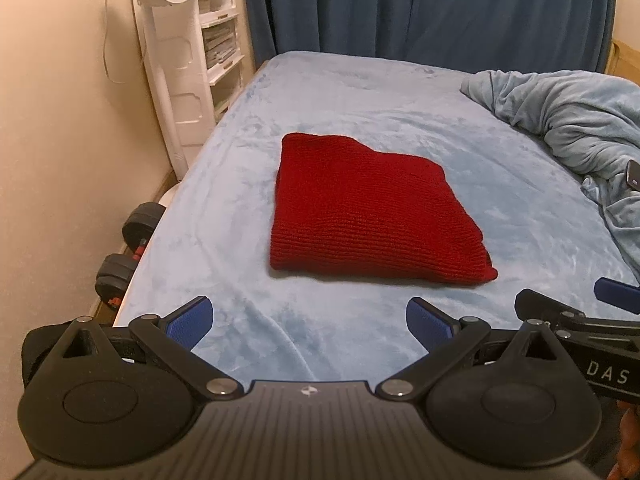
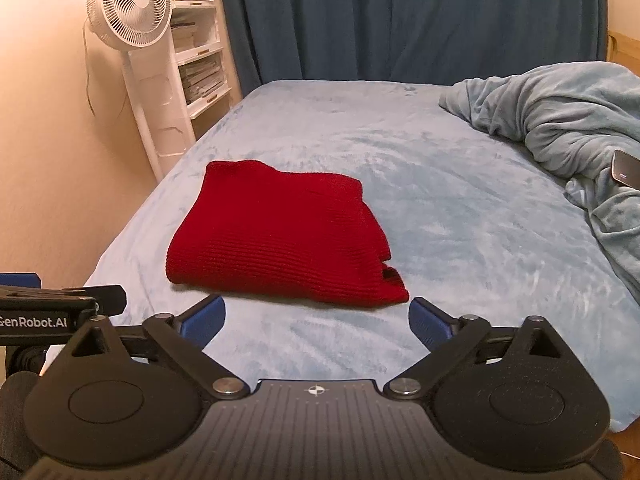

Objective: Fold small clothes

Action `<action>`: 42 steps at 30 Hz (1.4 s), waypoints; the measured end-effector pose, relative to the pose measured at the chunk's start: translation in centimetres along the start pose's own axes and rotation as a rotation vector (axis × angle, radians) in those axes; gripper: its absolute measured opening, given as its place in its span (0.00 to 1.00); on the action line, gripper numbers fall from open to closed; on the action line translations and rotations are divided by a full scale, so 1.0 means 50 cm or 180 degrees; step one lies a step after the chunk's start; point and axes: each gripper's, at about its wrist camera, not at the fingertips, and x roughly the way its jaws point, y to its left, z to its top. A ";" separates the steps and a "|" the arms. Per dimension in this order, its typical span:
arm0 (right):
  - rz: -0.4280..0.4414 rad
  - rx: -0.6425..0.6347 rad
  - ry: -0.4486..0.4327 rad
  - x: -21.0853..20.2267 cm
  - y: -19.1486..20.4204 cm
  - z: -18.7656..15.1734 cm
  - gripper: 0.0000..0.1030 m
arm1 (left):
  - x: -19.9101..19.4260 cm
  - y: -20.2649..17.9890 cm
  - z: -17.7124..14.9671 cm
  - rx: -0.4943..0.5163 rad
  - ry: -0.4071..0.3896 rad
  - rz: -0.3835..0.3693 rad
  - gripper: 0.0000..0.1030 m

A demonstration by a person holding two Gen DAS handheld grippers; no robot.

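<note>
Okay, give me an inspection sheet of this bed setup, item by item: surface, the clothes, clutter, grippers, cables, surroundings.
Surface: light blue fleece bed cover, smooth, a few creases.
Job's things: dark red knitted garment folded into a rough rectangle, lying flat mid-bed; layered edges show at its right corner in the right wrist view.
Clutter: crumpled grey-blue blanket at the right side, a dark phone-like device lying on it.
Grippers: left hand-held gripper open, empty, short of the garment; right hand-held gripper likewise.
Cables: thin cord hanging by the white pedestal fan.
Surroundings: dark blue curtain, white shelf unit, black dumbbell on the floor.
</note>
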 end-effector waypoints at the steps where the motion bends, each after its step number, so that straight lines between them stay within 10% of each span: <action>1: -0.0004 -0.0009 0.0005 0.001 0.001 0.000 0.97 | 0.001 0.000 0.000 0.0006 0.0010 -0.0001 1.00; 42: -0.0033 -0.0065 0.0075 0.008 0.016 0.020 0.99 | 0.004 0.014 -0.006 0.0074 0.0031 0.0058 1.00</action>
